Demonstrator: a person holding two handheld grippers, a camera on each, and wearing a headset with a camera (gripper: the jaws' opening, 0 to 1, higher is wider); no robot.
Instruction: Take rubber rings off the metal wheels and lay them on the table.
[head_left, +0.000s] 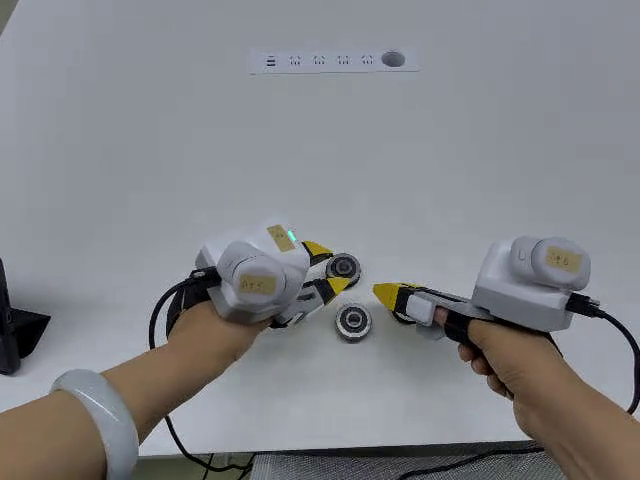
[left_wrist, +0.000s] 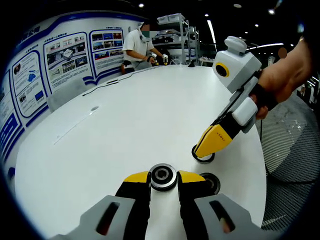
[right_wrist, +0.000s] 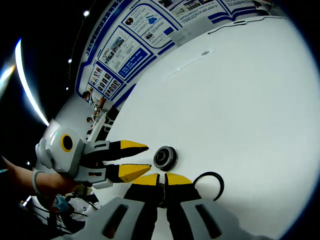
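Note:
A metal wheel (head_left: 345, 266) (left_wrist: 163, 175) with a dark rim lies flat on the white table (head_left: 200, 150). My left gripper (head_left: 340, 267) (left_wrist: 163, 178) is shut on it, one yellow tip on each side. A second wheel (head_left: 353, 321) (left_wrist: 211, 182) with a silvery rim lies just right of the left jaws, free. A black rubber ring (right_wrist: 210, 174) (left_wrist: 204, 161) lies flat on the table beside my right gripper (head_left: 388, 292) (right_wrist: 160, 179). The right jaws are shut, and their tip rests at the ring's edge. In the right gripper view the left gripper (right_wrist: 149, 157) comes in from the left at the held wheel (right_wrist: 165, 157).
A white power strip (head_left: 333, 61) sits at the far side of the table. A black object (head_left: 10, 330) stands at the left edge. The left gripper's cable (head_left: 160, 310) loops toward the near edge. A person (left_wrist: 137, 42) works far off at the table's far end.

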